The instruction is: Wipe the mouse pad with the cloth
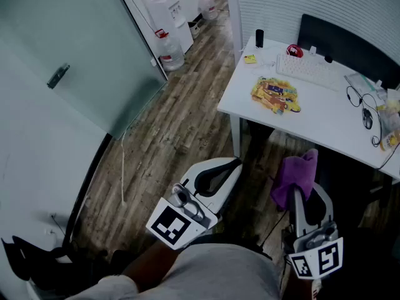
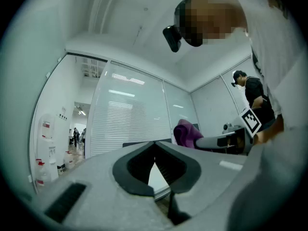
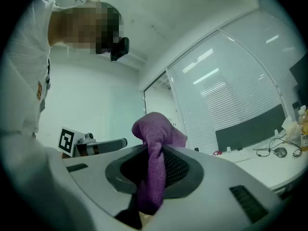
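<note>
Holding the purple cloth (image 1: 299, 170) pinched in the right tongs (image 1: 302, 199), with the left tongs (image 1: 234, 163) pressed together and empty, the person has seemingly not begun wiping and must next carry it to the tabletop (image 1: 325, 111) at one o'clock, where no mouse pad shows clearly.

The surface (image 1: 325, 114) runs out of the head view at the right edge, so its far end is lost to me. The mouse (image 1: 367, 119) there is too small to tell what lies under it. The cloth (image 1: 299, 174) covers the tips of my right tongs (image 1: 300, 199). Print on the yellow packet (image 1: 275, 95) is unreadable.
</note>
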A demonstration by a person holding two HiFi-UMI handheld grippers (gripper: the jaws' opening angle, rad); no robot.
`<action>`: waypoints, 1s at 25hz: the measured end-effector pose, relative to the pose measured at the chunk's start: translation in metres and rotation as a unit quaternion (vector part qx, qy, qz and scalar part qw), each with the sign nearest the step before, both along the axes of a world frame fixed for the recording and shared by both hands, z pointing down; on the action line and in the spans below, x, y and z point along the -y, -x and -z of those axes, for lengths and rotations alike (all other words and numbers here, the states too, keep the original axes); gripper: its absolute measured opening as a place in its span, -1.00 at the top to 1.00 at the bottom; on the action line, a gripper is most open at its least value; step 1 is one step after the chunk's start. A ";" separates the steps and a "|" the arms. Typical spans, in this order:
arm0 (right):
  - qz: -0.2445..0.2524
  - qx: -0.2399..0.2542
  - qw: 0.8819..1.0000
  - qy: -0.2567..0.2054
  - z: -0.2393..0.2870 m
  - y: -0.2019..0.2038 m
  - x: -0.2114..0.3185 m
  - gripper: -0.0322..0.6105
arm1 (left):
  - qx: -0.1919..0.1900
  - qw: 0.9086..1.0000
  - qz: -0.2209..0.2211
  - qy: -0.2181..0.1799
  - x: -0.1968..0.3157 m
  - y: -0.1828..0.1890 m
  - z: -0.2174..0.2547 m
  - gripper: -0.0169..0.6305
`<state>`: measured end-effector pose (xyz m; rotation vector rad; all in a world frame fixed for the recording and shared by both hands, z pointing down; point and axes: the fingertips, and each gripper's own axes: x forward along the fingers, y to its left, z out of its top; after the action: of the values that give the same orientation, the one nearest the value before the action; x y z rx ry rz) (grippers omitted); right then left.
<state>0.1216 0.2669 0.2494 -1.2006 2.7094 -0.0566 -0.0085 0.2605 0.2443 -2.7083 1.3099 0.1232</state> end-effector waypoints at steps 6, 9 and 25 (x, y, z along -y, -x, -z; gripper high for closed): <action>0.000 -0.002 1.000 -0.002 0.002 0.001 -0.002 0.70 | 0.001 1.000 -0.003 -0.003 -0.002 0.000 0.003 0.90; 0.002 0.005 1.000 -0.001 0.004 0.003 -0.002 0.70 | 0.001 1.000 -0.003 -0.001 -0.002 0.002 0.003 0.90; -0.004 0.011 1.000 0.002 0.008 0.015 0.000 0.70 | -0.007 1.000 -0.003 -0.007 0.001 0.022 0.006 0.90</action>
<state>0.1067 0.2666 0.2415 -1.2038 2.6872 -0.0730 -0.0306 0.2595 0.2384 -2.7057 1.3007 0.1521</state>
